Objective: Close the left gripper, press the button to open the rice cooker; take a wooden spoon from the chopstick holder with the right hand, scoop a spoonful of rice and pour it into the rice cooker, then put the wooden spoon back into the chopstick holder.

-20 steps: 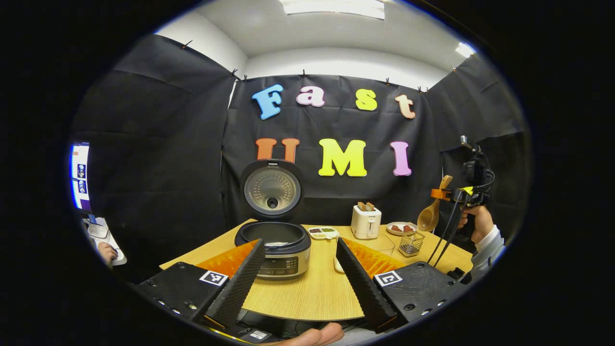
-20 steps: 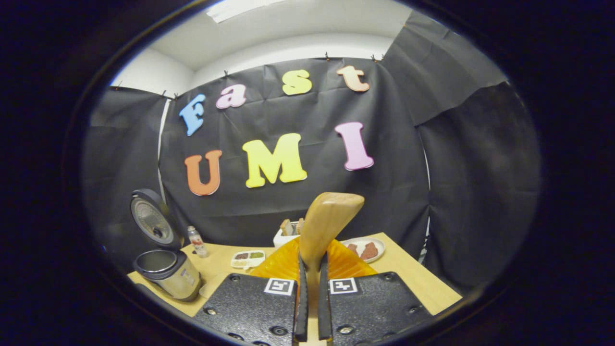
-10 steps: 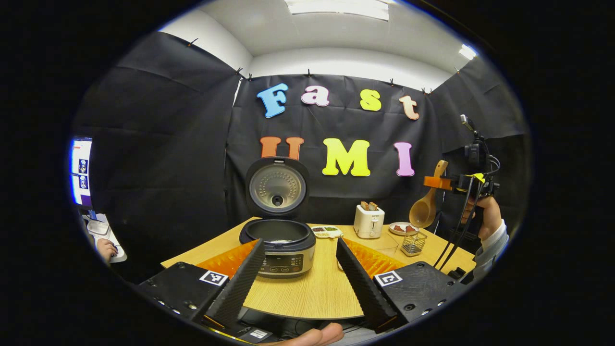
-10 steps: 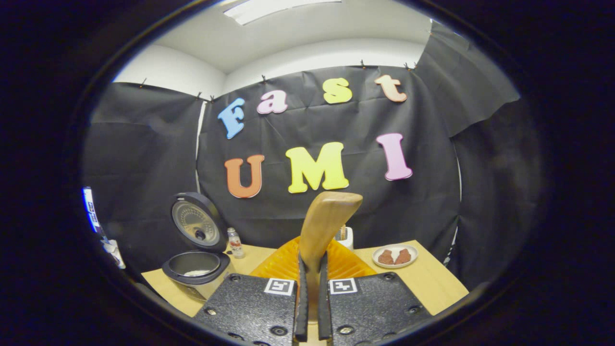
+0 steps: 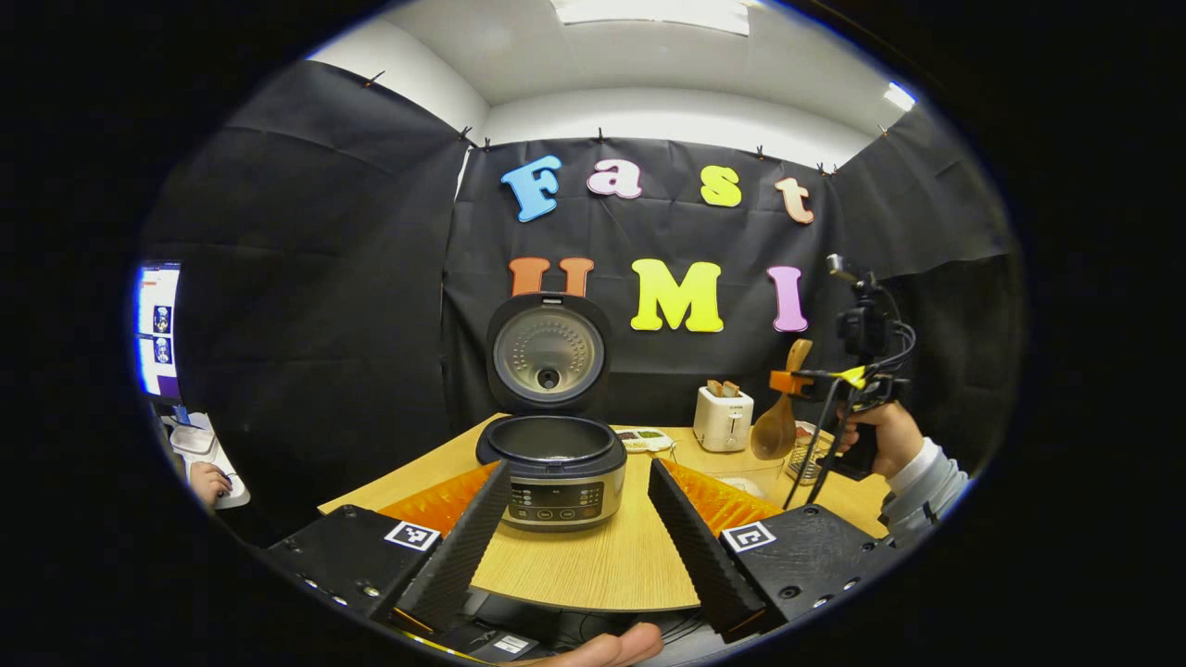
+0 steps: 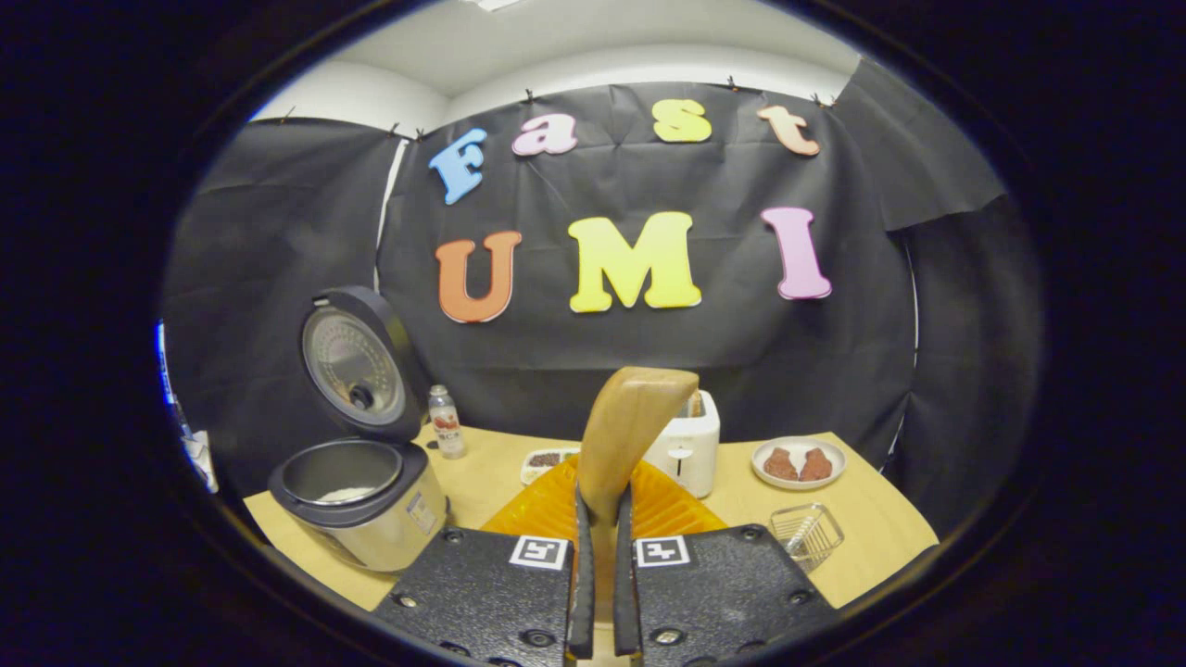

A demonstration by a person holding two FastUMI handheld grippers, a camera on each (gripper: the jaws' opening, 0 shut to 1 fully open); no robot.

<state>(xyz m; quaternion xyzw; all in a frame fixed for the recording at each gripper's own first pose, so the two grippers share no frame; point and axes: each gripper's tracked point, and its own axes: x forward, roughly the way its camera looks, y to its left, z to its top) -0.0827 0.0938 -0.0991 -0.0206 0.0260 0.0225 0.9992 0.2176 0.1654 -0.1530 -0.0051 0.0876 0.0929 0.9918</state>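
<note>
The right gripper [image 6: 594, 593], jaws clamped on the pale wooden spoon [image 5: 776, 428], has dropped and swung left from above the wire chopstick holder [image 6: 806, 533] — toward the clear rice container [image 5: 741, 472] on the counter [image 5: 593, 565]. Scooping looks next; the round silver rice cooker [image 5: 561, 468] stands open, and the left gripper [image 5: 579, 547] stays back, jaws apart.

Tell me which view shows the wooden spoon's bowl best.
The left gripper view: the whole wooden spoon hangs bowl-down from the right gripper, above the table. The right gripper view shows its handle end rising between the fingers.
</note>
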